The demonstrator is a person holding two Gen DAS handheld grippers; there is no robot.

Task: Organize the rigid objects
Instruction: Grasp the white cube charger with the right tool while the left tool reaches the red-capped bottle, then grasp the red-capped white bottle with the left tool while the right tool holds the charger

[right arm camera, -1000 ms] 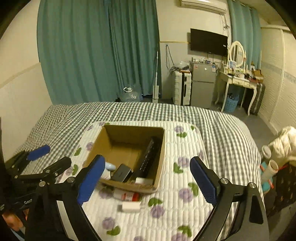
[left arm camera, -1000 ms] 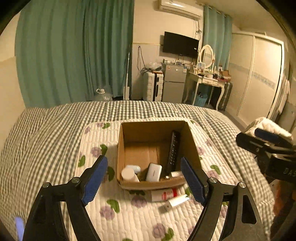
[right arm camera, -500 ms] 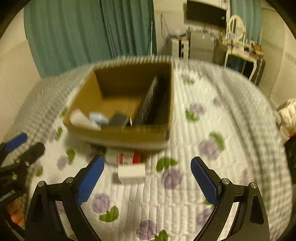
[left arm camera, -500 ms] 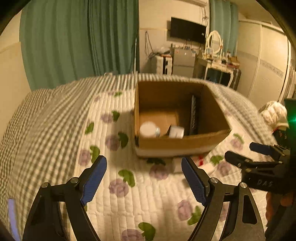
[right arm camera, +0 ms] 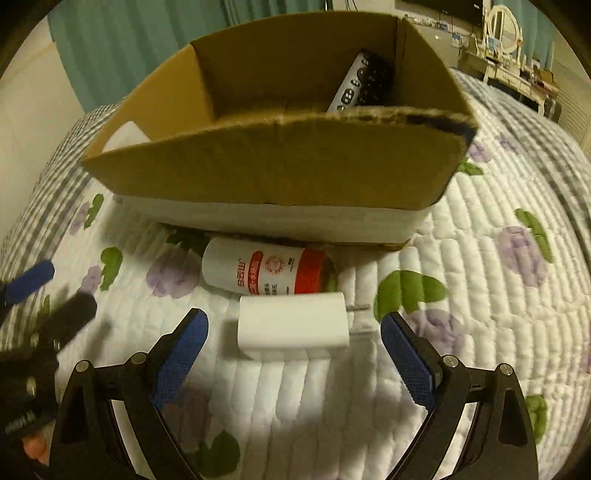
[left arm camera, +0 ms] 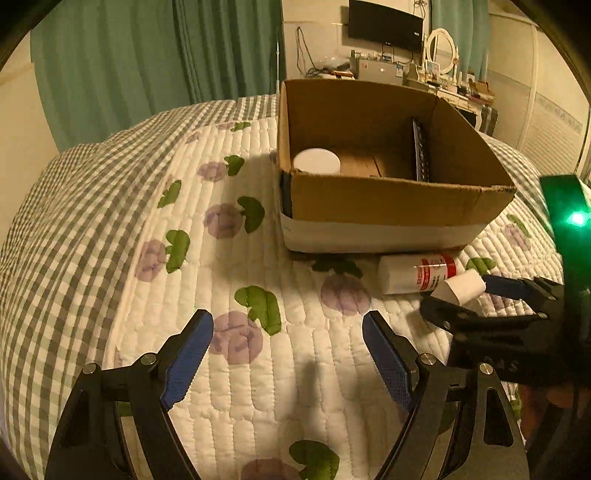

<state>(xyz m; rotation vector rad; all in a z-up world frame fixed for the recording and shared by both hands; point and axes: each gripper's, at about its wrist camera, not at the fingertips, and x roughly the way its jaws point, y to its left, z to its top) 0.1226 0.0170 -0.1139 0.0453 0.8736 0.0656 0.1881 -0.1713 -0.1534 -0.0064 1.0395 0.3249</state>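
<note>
A white charger block (right arm camera: 293, 320) lies on the quilt between the open fingers of my right gripper (right arm camera: 294, 334); it also shows in the left wrist view (left arm camera: 459, 290). A white bottle with a red label (right arm camera: 264, 266) lies just behind it, against the cardboard box (right arm camera: 280, 173). The box holds a black remote (right arm camera: 364, 83) and a white round container (left arm camera: 316, 161). My left gripper (left arm camera: 287, 341) is open and empty over the quilt, left of the bottle (left arm camera: 419, 273). The right gripper (left arm camera: 476, 295) shows there too.
The floral quilt (left arm camera: 236, 280) lies on a gingham bed cover (left arm camera: 70, 206). Green curtains (left arm camera: 155, 48) hang behind. A TV (left arm camera: 386, 24) and a dressing table (left arm camera: 443, 77) stand at the far wall.
Both grippers have come down and forward toward the quilt. The right gripper now straddles the white charger block; the box looms much closer in both views.
</note>
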